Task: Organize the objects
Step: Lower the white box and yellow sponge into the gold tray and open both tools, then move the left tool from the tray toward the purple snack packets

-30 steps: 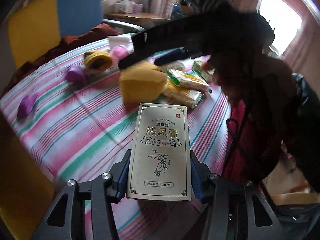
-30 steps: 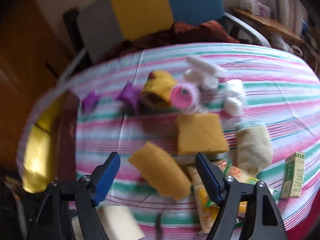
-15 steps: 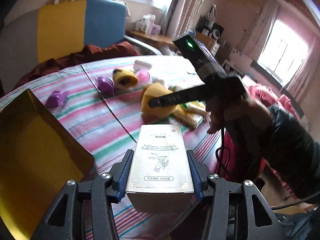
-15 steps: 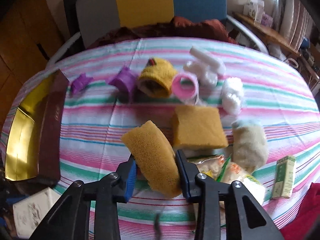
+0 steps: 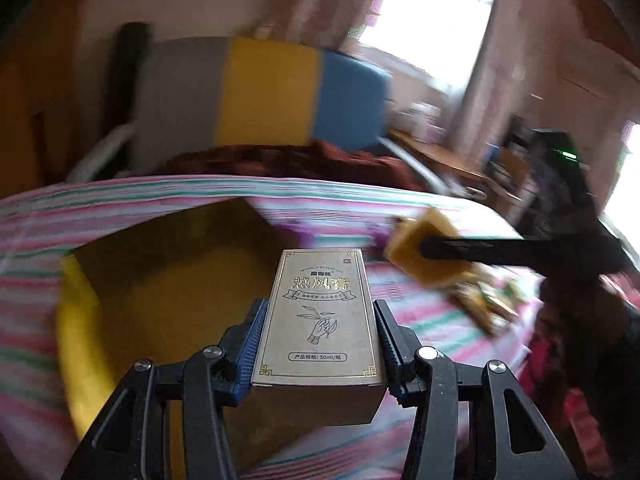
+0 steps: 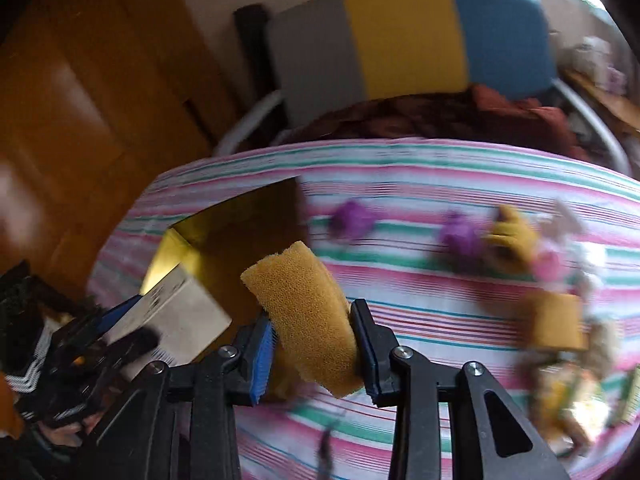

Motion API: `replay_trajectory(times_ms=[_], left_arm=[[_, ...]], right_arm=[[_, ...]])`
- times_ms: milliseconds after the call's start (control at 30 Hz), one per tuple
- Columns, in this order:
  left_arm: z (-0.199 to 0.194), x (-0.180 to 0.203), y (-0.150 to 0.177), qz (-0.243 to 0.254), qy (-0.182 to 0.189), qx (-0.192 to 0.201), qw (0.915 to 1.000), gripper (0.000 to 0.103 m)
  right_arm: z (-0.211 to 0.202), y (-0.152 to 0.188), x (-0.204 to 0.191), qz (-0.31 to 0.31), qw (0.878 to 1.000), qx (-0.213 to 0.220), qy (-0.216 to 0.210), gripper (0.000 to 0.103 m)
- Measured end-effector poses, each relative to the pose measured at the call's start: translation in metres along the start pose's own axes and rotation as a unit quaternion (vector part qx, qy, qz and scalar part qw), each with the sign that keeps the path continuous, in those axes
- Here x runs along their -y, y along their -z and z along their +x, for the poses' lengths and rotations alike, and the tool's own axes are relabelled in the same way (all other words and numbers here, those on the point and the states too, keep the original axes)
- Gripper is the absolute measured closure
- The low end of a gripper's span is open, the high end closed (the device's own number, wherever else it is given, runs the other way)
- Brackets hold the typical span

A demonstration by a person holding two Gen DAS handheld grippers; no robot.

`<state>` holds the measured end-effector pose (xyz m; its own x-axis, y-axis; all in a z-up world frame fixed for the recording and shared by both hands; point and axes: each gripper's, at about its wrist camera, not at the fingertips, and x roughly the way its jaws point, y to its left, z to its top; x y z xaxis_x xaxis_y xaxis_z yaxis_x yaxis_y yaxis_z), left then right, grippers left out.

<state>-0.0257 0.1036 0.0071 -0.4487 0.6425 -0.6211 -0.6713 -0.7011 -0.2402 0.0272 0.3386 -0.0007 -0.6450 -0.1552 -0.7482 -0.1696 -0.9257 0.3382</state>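
Porous yellow sponge squeezed in right jaws — flat gold-printed carton clamped in left jaws.

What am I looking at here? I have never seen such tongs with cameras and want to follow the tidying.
A person holds a hand-held gripper in each hand, each with a camera looking along its two fingers. In the left camera's picture, the left gripper clamps a small printed box. In the right camera's picture, the right gripper squeezes a yellow sponge. Below lies a striped tablecloth with an open gold box, a second sponge and blurred small toys.
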Motion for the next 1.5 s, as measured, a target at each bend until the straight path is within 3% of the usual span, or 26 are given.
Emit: replay_trajectory(times_ms=[133,167,233,300,367,500,667,767,833,900,1167,1333,1500], left_arm=[[-0.005,-0.044,0.006,-0.032,-0.092,-0.001,0.9953,0.050],[-0.007,-0.053,0.008,-0.044,-0.104,0.001,0.9937,0.045],[-0.015,-0.068,0.012,-0.065,-0.126,0.012,0.9899,0.031],[-0.023,-0.077,0.015,-0.078,-0.153,0.028,0.9847,0.014],[-0.030,-0.083,0.018,-0.088,-0.161,0.039,0.9821,0.010],[-0.036,-0.087,0.024,-0.099,-0.186,0.047,0.9763,0.005],[-0.046,-0.086,0.028,-0.107,-0.231,0.063,0.9650,0.004],[-0.049,-0.083,0.028,-0.103,-0.248,0.072,0.9607,0.002],[-0.052,-0.079,0.029,-0.098,-0.251,0.079,0.9599,0.000],[-0.056,-0.075,0.030,-0.094,-0.248,0.083,0.9606,0.000],[-0.051,-0.061,0.027,-0.066,-0.240,0.072,0.9658,0.000],[-0.050,-0.049,0.024,-0.044,-0.240,0.068,0.9675,0.000],[-0.047,-0.038,0.022,-0.026,-0.232,0.063,0.9704,0.000]], right_arm=[[0.031,-0.010,-0.043,-0.006,0.998,-0.028,-0.053,0.060],[0.036,-0.011,-0.051,-0.009,0.998,-0.029,-0.059,0.056],[0.046,-0.011,-0.070,-0.016,0.997,-0.027,-0.073,0.034],[0.052,-0.007,-0.085,-0.031,0.996,-0.025,-0.075,0.019],[0.056,-0.001,-0.099,-0.056,0.996,-0.026,-0.067,0.018],[0.064,0.010,-0.117,-0.110,0.994,-0.017,-0.012,0.018],[0.055,0.025,-0.124,-0.145,0.987,0.041,0.060,0.018],[0.054,0.026,-0.113,-0.114,0.991,0.041,0.058,0.018],[0.062,0.025,-0.101,-0.077,0.997,0.005,0.027,0.027],[0.066,0.025,-0.095,-0.056,0.998,-0.008,0.025,0.030],[0.063,0.034,-0.093,-0.078,0.997,0.007,0.024,0.030],[0.054,0.037,-0.087,-0.078,0.996,0.023,0.032,0.016],[0.048,0.037,-0.083,-0.085,0.995,0.031,0.042,0.016]])
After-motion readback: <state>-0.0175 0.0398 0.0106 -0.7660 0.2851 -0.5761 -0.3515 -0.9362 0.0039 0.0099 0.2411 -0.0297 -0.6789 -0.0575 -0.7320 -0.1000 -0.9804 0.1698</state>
